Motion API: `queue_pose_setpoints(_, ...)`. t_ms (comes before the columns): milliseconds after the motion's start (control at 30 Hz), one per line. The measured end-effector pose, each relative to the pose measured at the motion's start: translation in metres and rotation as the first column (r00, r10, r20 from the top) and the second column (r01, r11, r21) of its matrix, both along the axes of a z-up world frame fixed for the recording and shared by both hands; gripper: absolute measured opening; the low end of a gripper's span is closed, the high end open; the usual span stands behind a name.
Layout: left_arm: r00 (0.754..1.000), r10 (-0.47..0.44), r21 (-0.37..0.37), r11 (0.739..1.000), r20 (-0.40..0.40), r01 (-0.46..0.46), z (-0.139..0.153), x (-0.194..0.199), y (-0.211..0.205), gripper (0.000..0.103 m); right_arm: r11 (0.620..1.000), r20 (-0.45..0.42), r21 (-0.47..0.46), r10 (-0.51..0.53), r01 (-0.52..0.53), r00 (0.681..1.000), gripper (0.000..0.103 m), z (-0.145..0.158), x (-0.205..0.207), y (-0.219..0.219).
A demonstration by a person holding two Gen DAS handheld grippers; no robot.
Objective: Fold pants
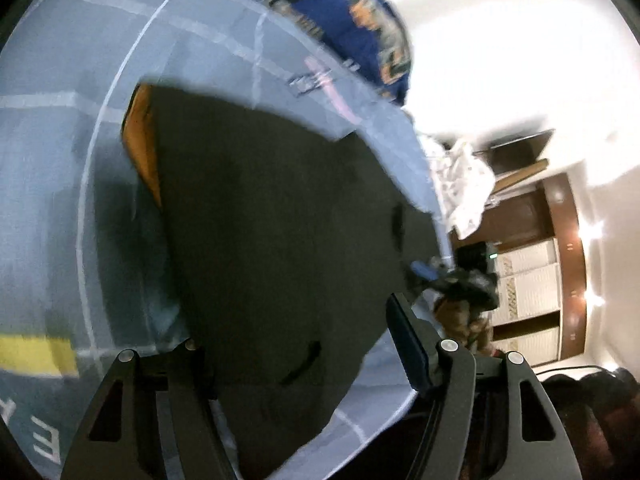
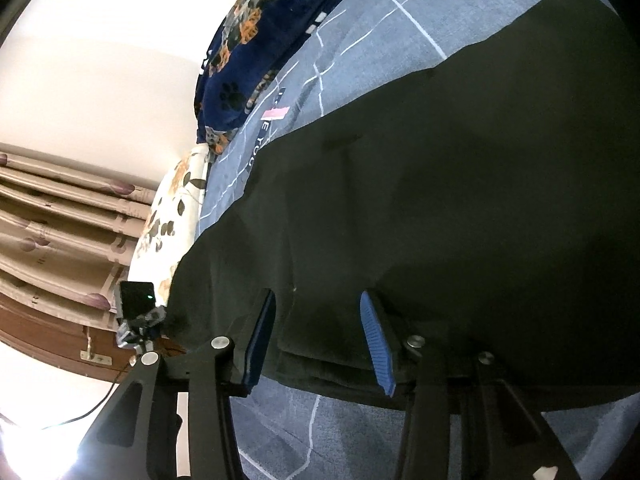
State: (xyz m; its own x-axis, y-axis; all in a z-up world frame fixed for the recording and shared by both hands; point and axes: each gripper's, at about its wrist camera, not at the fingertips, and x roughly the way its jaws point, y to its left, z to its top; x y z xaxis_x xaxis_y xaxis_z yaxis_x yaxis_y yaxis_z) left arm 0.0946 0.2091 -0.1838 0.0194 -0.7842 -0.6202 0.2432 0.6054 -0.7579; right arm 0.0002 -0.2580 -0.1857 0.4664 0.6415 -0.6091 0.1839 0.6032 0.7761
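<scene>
Dark pants lie spread on a blue-grey bed sheet, with an orange lining showing at their left edge. My left gripper stands wide over the near edge of the pants. Its right blue pad is bare, and its left finger is hidden by the dark cloth. In the right wrist view the pants fill the middle. My right gripper straddles their layered near edge. Both its blue pads stand apart from the cloth, which lies flat between them.
A blue paw-print blanket lies bunched at the far end of the sheet. A floral pillow and beige curtains are at the left. A white cloth and a wardrobe are beyond the bed.
</scene>
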Motion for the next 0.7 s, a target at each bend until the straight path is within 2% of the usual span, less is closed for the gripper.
queue_pose_setpoints(33,1.0,0.006,0.037,0.999,-0.012,-0.005,-0.006,-0.002,-0.001,0.064,1.0,0.001,0.0,0.0,0.0,1.0,0.041,0.0,0.0,0.0)
queue_pose_setpoints(100,0.998,0.057,0.022,0.998,0.016,-0.057,-0.009,-0.008,0.003,0.064,1.0,0.003,-0.001,0.002,-0.002,1.0,0.041,-0.001,0.001,0.0)
queue_pose_setpoints(167,0.993,0.12,0.003,0.993,0.005,-0.12,-0.011,-0.01,0.006,0.064,1.0,0.004,0.001,0.002,-0.002,1.0,0.041,-0.001,0.001,0.0)
queue_pose_setpoints(200,0.989,0.148,0.024,0.989,0.021,-0.148,-0.009,-0.012,0.005,0.055,1.0,0.006,0.0,0.001,-0.001,1.0,0.041,-0.001,0.0,0.0)
queue_pose_setpoints(233,0.985,0.165,0.072,0.983,0.053,-0.169,-0.006,-0.015,0.002,0.038,1.0,0.007,-0.001,0.001,-0.001,1.0,0.041,0.0,0.0,0.0)
queue_pose_setpoints(267,0.983,0.17,0.102,0.979,0.071,-0.177,-0.003,-0.017,-0.002,0.037,1.0,0.008,-0.002,0.001,-0.001,1.0,0.041,0.0,0.0,0.0)
queue_pose_setpoints(333,0.977,0.196,0.105,0.973,0.088,-0.205,0.006,-0.022,-0.007,0.031,1.0,0.008,-0.001,0.001,-0.001,1.0,0.041,-0.001,0.0,0.0)
queue_pose_setpoints(467,0.959,0.233,0.071,0.967,0.164,-0.247,0.043,-0.032,-0.022,0.029,1.0,0.01,0.003,0.0,0.0,1.0,0.041,-0.001,0.0,0.0)
queue_pose_setpoints(700,0.935,0.236,-0.008,0.97,0.263,-0.243,0.099,-0.041,-0.056,0.029,1.0,0.001,0.029,-0.009,0.009,1.0,0.041,-0.004,0.001,-0.002)
